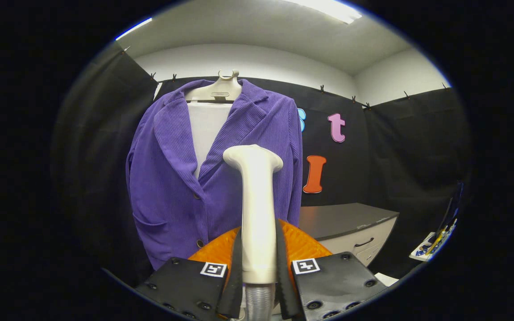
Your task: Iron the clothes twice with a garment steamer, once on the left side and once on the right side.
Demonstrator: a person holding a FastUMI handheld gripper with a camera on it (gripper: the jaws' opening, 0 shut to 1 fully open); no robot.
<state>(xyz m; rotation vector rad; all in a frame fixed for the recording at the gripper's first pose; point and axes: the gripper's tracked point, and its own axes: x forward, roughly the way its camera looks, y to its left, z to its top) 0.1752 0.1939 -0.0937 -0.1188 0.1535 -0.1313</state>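
A purple corduroy jacket [172, 178] hangs on a pale hanger [219, 89] over a white board, straight ahead of me. My gripper [259, 249] is shut on the cream handle of the garment steamer [257, 200], which stands upright between the fingers. The steamer's head [252, 158] points at the jacket's right front panel, just below the lapel. Whether the head touches the cloth I cannot tell. A ribbed grey hose [259, 303] leaves the handle's bottom end.
A cabinet with a dark top [346, 218] and a drawer handle stands to the right of the jacket. Farther right, a white tray [431, 247] with several coloured items sits at the side. Black cloth walls enclose the booth.
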